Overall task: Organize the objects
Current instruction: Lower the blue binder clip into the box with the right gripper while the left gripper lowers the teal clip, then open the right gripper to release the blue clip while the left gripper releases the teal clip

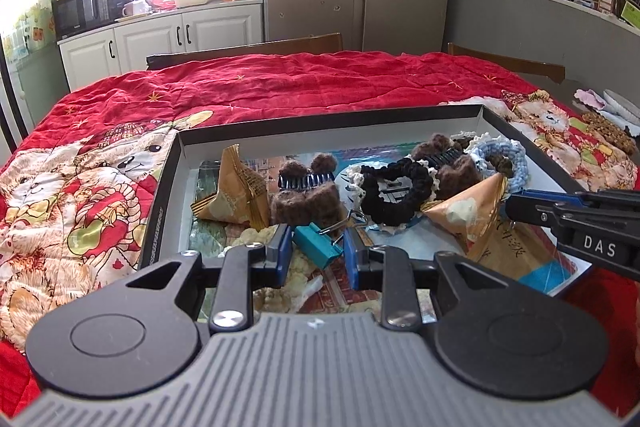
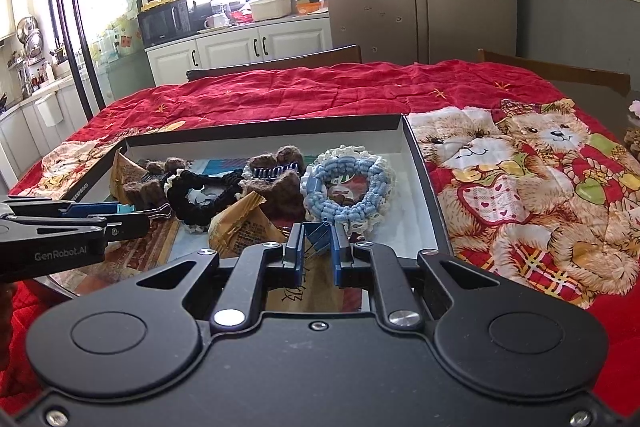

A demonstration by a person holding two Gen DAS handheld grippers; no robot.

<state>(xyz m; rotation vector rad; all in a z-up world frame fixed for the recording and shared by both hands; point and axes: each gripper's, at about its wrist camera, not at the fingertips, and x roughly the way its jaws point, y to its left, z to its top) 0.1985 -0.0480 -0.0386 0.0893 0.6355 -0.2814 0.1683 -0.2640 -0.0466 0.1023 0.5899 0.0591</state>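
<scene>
Left claw: clamped on teal clip
Right claw: nearly closed on blue clip
Tray: holds both

Red quilt with teddy-bear print, teal binder clip, light-blue scrunchie, black scrunchie

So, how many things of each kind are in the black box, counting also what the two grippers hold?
Snack packets: 2
Brown hair clips: 2
Scrunchies: 2, black, blue
Binder clips: 2, teal in left gripper, blue in right gripper
Total: 8
</scene>
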